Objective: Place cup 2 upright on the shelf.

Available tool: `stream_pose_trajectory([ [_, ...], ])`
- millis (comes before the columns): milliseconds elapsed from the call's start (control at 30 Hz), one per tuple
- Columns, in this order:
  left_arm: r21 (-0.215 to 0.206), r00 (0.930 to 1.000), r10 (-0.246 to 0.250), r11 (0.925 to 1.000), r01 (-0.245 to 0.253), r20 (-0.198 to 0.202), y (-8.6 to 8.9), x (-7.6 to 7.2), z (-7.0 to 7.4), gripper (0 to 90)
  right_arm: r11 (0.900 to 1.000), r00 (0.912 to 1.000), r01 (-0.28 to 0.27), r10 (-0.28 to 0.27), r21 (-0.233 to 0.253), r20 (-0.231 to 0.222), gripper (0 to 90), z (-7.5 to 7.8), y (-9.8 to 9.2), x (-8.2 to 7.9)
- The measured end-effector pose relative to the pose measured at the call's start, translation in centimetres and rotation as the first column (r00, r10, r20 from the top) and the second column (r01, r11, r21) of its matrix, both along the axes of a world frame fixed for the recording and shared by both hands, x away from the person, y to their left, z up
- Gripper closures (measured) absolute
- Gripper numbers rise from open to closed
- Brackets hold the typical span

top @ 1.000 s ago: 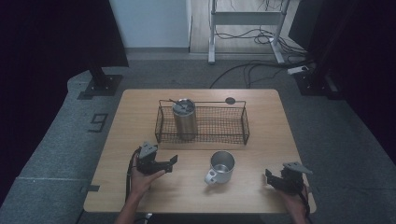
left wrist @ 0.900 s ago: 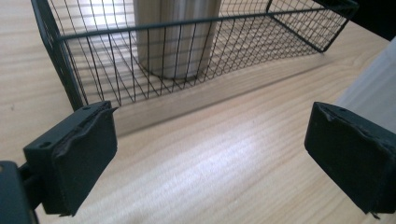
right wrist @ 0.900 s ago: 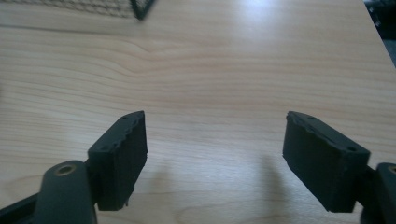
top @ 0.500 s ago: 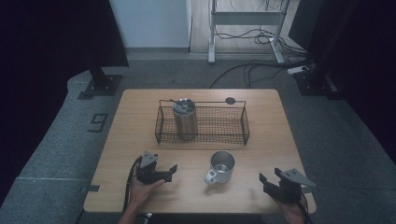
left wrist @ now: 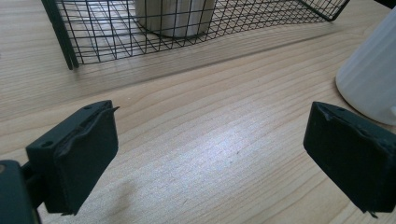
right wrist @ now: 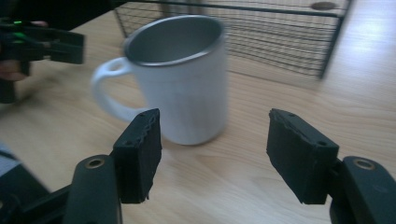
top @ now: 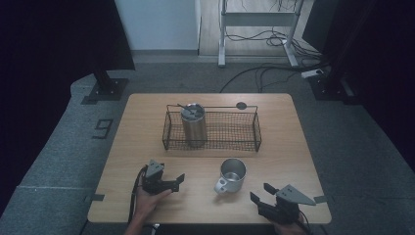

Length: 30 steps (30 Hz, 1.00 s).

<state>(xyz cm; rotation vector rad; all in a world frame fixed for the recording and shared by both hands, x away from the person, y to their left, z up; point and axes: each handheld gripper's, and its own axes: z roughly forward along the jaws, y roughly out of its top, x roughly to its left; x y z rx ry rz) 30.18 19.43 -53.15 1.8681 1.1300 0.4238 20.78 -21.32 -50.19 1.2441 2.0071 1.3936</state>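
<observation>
Both tongs nearer; floor mark (top: 103,128) "9", perhaps.

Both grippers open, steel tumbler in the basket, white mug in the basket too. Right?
Not quite. The white mug stands on the bare table in front of the wire basket, not in it; the high view shows this. The steel tumbler is in the basket, and the left gripper and right gripper are open.

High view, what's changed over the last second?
Both hands drew back toward the near table edge: the left gripper slid nearer and slightly right, the right gripper nearer and left. Both are open and empty. The mug, wire basket and steel tumbler stayed put.
</observation>
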Motion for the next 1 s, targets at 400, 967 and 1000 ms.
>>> stream_pose_trajectory([
  [400, 0.001, 1.0, 0.002, 1.0, -0.002, -0.004, 0.2, 0.1, -0.1, 3.3, 0.993, 0.9927, -0.12, 0.12, -0.009, 0.011, 43.0, -0.5, 4.2, -0.4],
  [967, -0.003, 0.9999, 0.006, 1.0, -0.006, -0.009, 0.4, 0.2, -0.1, 3.3, 0.991, 0.9904, -0.131, 0.131, -0.01, 0.043, 43.3, 0.4, 5.4, 0.0],
  [1000, -0.002, 0.9999, 0.005, 1.0, -0.005, -0.01, 0.4, 0.2, -0.1, 3.3, 0.992, 0.9905, -0.129, 0.129, -0.009, 0.047, 42.6, 0.5, 5.3, 0.1],
])
